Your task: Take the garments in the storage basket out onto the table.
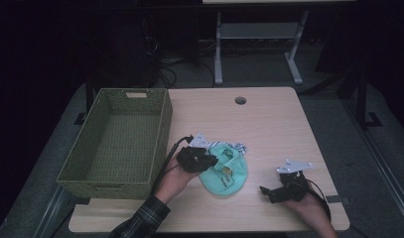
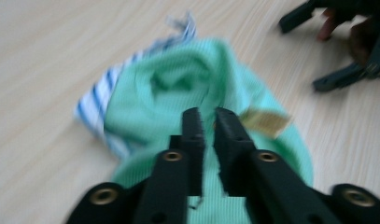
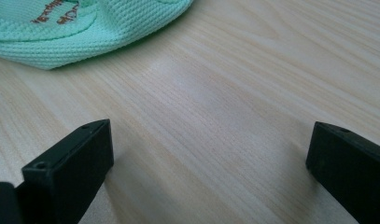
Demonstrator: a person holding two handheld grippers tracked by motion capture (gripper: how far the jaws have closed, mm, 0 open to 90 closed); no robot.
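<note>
Green cloth point(image 1: 224, 171), one piece (a striped one beneath), is pinched mid-table by the left gripper point(image 2: 207, 123); the right gripper point(image 1: 274, 191) is held wide open nearby; one basket point(image 1: 115, 141) is set left.

Brown lettering on green cloth point(image 3: 85, 28) — too cropped to read; tan tag point(image 2: 267, 122) — blurred.

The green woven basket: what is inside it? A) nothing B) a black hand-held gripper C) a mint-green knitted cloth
A: in the high view the green woven basket shows just its bare woven bottom, while the mint-green knitted cloth lies beside it on the light wooden table.
</note>
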